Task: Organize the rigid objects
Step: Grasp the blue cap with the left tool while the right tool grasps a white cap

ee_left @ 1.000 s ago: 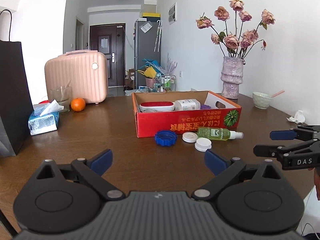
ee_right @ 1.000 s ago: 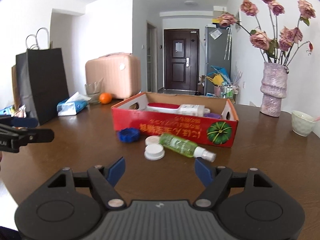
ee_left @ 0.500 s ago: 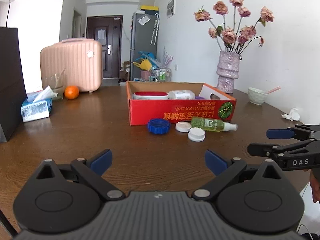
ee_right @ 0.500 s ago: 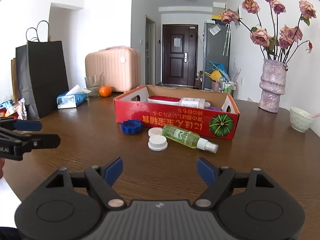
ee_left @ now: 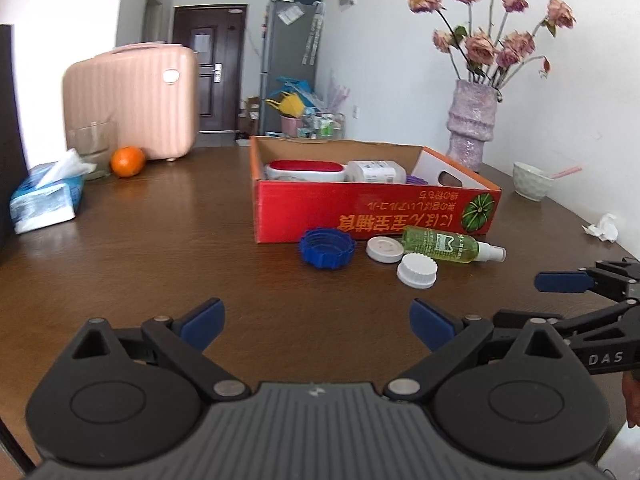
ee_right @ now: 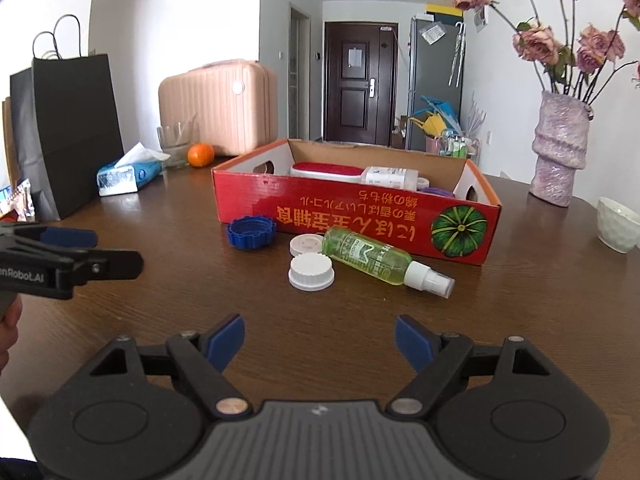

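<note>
A red cardboard box (ee_left: 376,214) (ee_right: 360,216) stands mid-table and holds a red-topped case (ee_left: 306,170), a white bottle (ee_left: 376,171) and a purple item. In front of it lie a blue lid (ee_left: 327,247) (ee_right: 251,232), two white caps (ee_left: 417,271) (ee_right: 311,272) and a green spray bottle (ee_left: 446,244) (ee_right: 372,258) on its side. My left gripper (ee_left: 318,322) is open and empty, short of the lids. My right gripper (ee_right: 320,340) is open and empty, short of the caps and the bottle.
A vase of dried roses (ee_left: 472,128) and a white bowl (ee_left: 532,180) stand at the back right. A tissue pack (ee_left: 44,196), glass, orange (ee_left: 127,161), pink case (ee_left: 132,100) and black bag (ee_right: 76,132) are on the left. A crumpled tissue (ee_left: 602,228) lies near the right edge.
Both grippers have moved forward toward the box and the lids, which now look larger. Both stay open and empty.
</note>
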The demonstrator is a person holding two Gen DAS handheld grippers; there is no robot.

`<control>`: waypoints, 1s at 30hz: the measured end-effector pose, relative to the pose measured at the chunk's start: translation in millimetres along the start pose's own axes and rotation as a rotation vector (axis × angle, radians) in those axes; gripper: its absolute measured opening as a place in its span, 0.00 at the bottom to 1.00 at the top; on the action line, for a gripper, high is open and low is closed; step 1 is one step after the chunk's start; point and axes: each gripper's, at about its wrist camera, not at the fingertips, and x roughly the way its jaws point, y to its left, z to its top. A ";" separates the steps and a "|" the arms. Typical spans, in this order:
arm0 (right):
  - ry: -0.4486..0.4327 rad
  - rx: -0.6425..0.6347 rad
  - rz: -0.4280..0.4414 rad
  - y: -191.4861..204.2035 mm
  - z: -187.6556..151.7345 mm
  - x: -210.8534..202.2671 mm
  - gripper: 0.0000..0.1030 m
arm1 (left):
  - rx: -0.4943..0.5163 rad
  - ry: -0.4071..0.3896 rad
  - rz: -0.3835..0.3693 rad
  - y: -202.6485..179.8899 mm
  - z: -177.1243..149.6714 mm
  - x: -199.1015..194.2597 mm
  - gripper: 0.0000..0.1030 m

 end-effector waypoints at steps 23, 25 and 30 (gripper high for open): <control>0.085 -0.027 0.082 -1.5 41.9 105.4 0.39 | 0.006 0.119 -0.089 9.9 42.2 135.6 0.54; 0.085 -0.025 0.085 -1.4 43.1 107.2 0.39 | 0.002 0.121 -0.079 10.3 41.7 134.8 0.54; 0.084 -0.016 0.085 -3.1 44.1 107.8 0.38 | -0.007 0.123 -0.080 10.8 42.4 136.3 0.54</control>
